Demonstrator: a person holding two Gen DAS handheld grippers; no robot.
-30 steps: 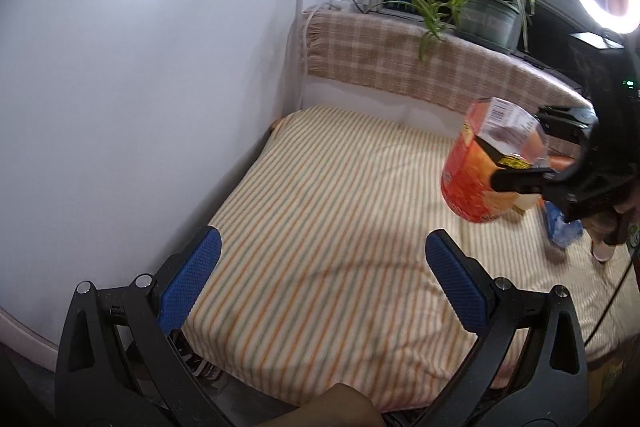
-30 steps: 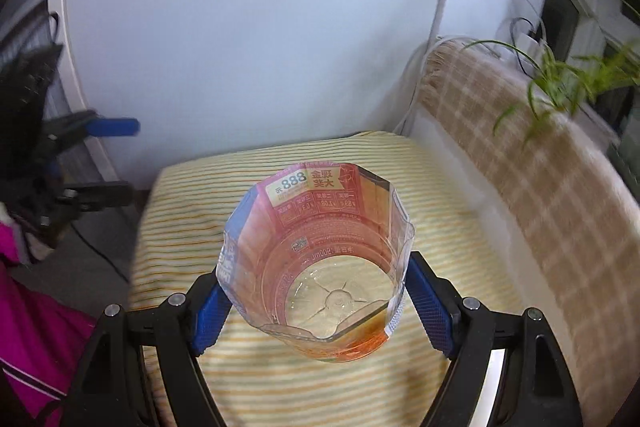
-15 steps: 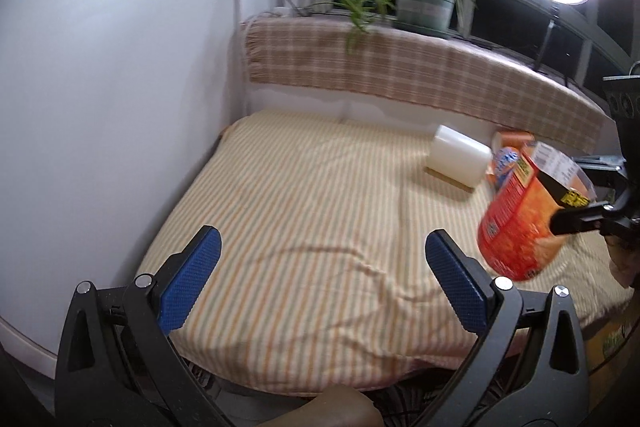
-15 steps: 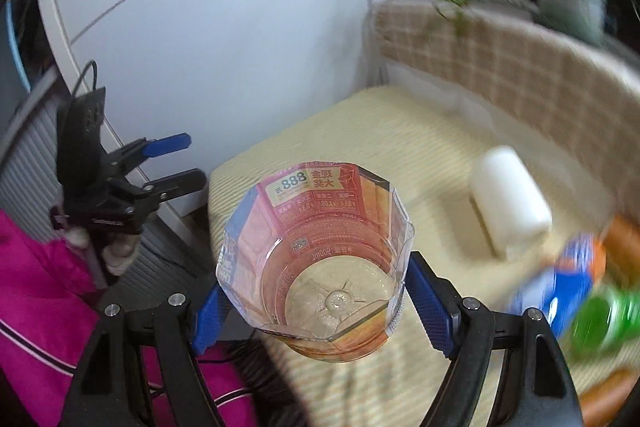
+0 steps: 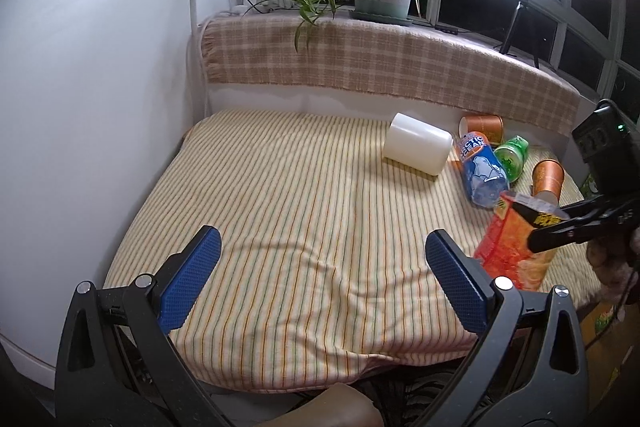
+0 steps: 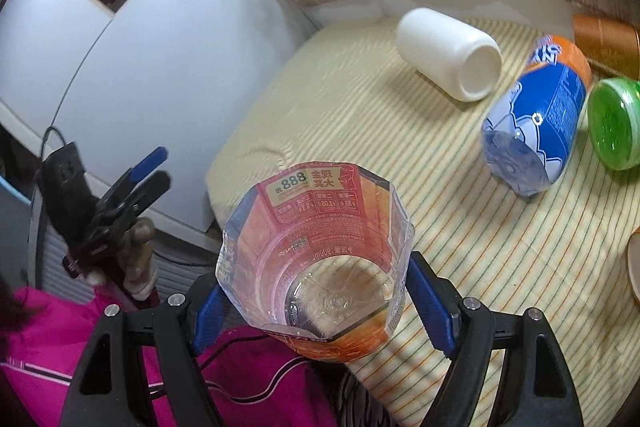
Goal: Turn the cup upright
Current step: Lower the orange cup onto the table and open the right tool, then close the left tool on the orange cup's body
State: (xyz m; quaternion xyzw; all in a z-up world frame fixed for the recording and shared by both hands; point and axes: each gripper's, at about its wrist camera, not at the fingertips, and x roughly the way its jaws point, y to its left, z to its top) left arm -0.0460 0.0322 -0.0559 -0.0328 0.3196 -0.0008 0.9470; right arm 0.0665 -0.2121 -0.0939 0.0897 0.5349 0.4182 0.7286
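The right gripper (image 6: pixel 316 303) pinches the orange cup (image 6: pixel 316 255), a cut-down plastic bottle with a printed label, its blue pads pressed against opposite sides of the wall just below the jagged rim. The mouth faces up toward the wrist camera and the clear base shows at the bottom, so the cup is already turned mouth-up, with a slight lean visible from the left wrist view, where it (image 5: pixel 516 247) hangs at the near right edge of the striped mattress (image 5: pixel 300 207). Whether its base touches the cloth cannot be told. Gripping the side walls near the rim likely lets the base come down flat without the jaws fouling the bedding. The right gripper comes in from the right, roughly level, with the person's hand behind it. The left gripper (image 5: pixel 320 279) has its jaws spread wide and carries nothing; it hovers low over the near edge of the mattress, pointing toward the back, and seems to be kept clear of the work. Farther back lie a white cup (image 5: pixel 418 149), a blue bottle (image 5: pixel 482 171), a green bottle (image 5: pixel 510 157) and two copper-coloured cups (image 5: pixel 482 127), all but one on their sides, well apart from the held cup. What seems left is to set the cup down level and release.
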